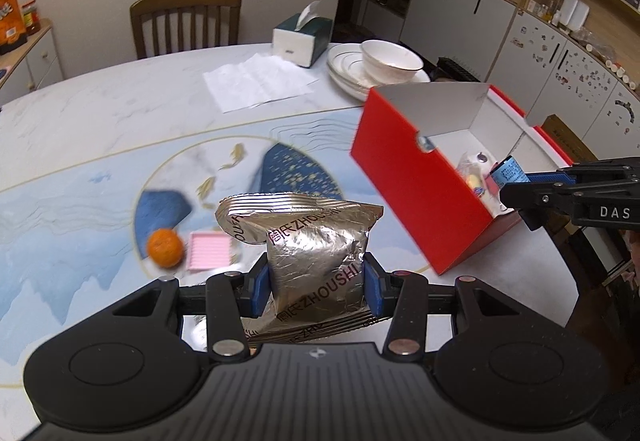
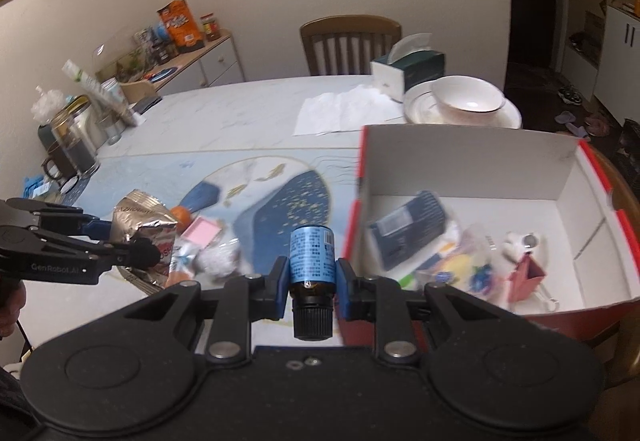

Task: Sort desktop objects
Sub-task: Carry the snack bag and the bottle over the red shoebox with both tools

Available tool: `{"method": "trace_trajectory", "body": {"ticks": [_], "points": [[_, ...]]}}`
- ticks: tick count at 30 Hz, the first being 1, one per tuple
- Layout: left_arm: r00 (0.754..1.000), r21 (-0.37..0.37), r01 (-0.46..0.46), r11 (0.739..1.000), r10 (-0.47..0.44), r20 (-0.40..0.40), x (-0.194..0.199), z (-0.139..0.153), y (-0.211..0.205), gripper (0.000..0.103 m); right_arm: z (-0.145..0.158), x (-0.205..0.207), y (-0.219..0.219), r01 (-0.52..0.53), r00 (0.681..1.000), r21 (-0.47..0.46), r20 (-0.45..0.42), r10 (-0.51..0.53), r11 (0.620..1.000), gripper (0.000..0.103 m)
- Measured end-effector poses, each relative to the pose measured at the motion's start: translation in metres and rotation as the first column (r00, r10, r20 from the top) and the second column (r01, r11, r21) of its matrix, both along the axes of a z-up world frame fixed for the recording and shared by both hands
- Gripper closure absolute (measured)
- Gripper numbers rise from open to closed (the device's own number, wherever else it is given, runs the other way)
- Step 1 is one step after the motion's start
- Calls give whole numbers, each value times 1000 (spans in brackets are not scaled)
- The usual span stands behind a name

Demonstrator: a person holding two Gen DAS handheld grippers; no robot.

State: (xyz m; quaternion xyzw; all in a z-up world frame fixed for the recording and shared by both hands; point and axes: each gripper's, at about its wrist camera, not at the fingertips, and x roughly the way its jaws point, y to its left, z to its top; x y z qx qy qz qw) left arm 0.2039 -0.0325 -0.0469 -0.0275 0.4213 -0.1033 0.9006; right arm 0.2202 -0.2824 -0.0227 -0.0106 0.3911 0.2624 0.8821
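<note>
Both claws are loaded at once, and the sensible order, to my eye, is to finish one drop before starting the other so they do not crowd the red box. The right claw is clamped on a small brown bottle with a blue label, cap pointing back toward the handle; it hangs just beside the box's near left corner, not yet over the opening. It should travel further right and past the wall, then open only when the bottle is above the white floor, clear of the dark packet and the loose wrapped bits already lying inside. The left claw grips a silver foil snack bag by its lower half, blue pads pressed into both sides, and holds it up off the bench. That claw points roughly level toward the box, well to its left. An orange and a pink ridged pad remain on the bench beyond the bag.
</note>
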Motion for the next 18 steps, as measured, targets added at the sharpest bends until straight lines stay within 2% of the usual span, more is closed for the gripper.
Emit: {"method": "trace_trajectory", "body": {"ticks": [18], "points": [[990, 37, 136, 990, -137, 34, 42, 15, -79, 59, -2, 34, -74, 129, 991, 4, 28, -129, 992, 81]]}}
